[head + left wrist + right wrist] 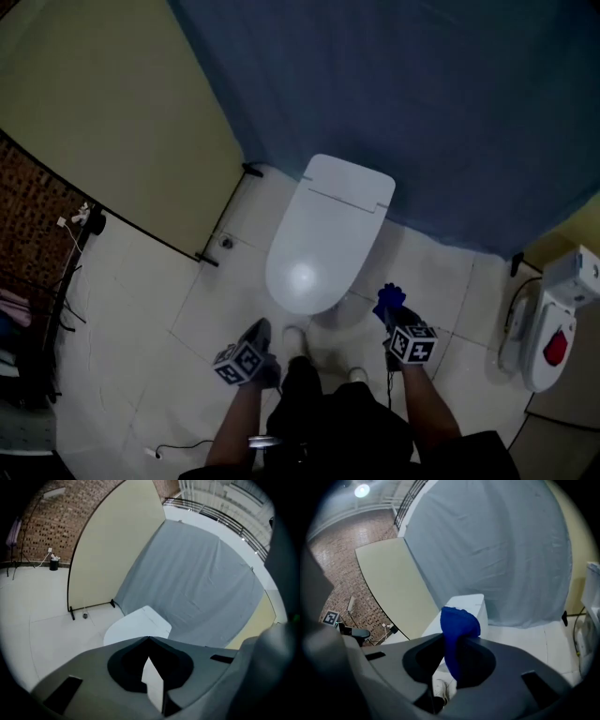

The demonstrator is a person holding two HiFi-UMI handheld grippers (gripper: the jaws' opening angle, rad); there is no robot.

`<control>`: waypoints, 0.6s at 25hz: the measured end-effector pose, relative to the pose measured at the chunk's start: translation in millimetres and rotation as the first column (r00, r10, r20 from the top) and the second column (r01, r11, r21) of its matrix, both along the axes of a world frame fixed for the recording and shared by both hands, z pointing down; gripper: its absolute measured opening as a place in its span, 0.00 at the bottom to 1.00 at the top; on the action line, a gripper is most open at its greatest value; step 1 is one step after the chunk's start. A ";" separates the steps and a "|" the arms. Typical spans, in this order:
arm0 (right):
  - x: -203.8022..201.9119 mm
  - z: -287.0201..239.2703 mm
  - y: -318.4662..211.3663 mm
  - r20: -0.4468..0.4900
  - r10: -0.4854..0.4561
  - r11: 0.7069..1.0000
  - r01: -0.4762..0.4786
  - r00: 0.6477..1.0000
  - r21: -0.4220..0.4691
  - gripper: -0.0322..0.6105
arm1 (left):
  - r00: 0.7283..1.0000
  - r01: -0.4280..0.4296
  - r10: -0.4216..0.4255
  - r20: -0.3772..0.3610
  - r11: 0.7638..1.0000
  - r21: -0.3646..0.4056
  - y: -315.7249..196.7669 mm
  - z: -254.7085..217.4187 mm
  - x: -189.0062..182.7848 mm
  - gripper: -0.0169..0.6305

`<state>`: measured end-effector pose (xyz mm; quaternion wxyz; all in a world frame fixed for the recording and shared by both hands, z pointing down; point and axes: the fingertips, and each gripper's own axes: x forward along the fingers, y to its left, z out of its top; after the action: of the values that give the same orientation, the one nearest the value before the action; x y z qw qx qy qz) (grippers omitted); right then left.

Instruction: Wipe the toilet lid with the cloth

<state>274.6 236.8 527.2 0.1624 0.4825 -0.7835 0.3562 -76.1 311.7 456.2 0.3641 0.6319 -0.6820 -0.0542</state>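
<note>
Approach step, no wiping yet. Right hand-held gripper (397, 321) clamped on blue cloth (388, 302), held off the near-right of the closed toilet lid (323, 234), apparently not touching. Left hand-held gripper (260, 336) jaws together, empty. Next likely: move cloth far-left onto lid, press flat, sweep.

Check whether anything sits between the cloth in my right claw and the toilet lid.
Nothing visible does. The right claw grips the blue cloth near the front of the toilet lid. The lid is closed and bare, and the gap between them is open.
</note>
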 end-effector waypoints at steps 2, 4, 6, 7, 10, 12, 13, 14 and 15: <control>7.4 -42.8 -6.5 0.028 -0.014 0.997 0.012 1.000 0.078 0.15 | 0.999 0.021 -0.024 0.039 0.997 0.078 9.0 -43.9 8.4 0.01; 6.8 -87.1 -6.8 0.055 -0.058 0.986 0.048 0.997 0.159 0.15 | 0.995 0.023 -0.037 0.093 0.990 0.142 21.6 -88.4 14.4 0.01; 5.3 -132.2 -2.4 0.064 -0.117 0.963 0.098 0.991 0.253 0.15 | 0.987 0.004 -0.037 0.159 0.980 0.201 35.2 -132.9 18.5 0.01; 6.2 -153.0 1.2 0.067 -0.141 0.948 0.116 0.988 0.296 0.15 | 0.981 -0.010 -0.035 0.193 0.974 0.228 42.5 -153.5 19.3 0.01; 17.0 -205.9 16.8 0.076 -0.180 0.907 0.135 0.981 0.399 0.15 | 0.963 -0.032 -0.047 0.264 0.957 0.287 68.5 -198.2 18.4 0.01; 24.7 -235.1 28.3 0.078 -0.190 0.879 0.134 0.979 0.458 0.15 | 0.959 -0.025 -0.071 0.276 0.944 0.329 86.8 -217.6 16.1 0.01; 26.6 -246.8 33.1 0.074 -0.192 0.865 0.133 0.979 0.483 0.15 | 0.958 -0.019 -0.084 0.275 0.936 0.353 95.2 -226.7 14.1 0.01; 27.3 -256.2 35.8 0.064 -0.191 0.853 0.133 0.980 0.504 0.15 | 0.956 -0.016 -0.096 0.276 0.926 0.378 102.0 -235.7 11.8 0.01; 26.7 -263.8 36.3 0.052 -0.187 0.843 0.133 0.981 0.522 0.15 | 0.953 -0.016 -0.107 0.282 0.915 0.403 107.1 -244.6 9.3 0.01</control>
<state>301.3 273.1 263.5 0.0170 0.4228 -0.8948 0.1424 -66.8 418.8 211.6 0.1188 0.6777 -0.7180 -0.1052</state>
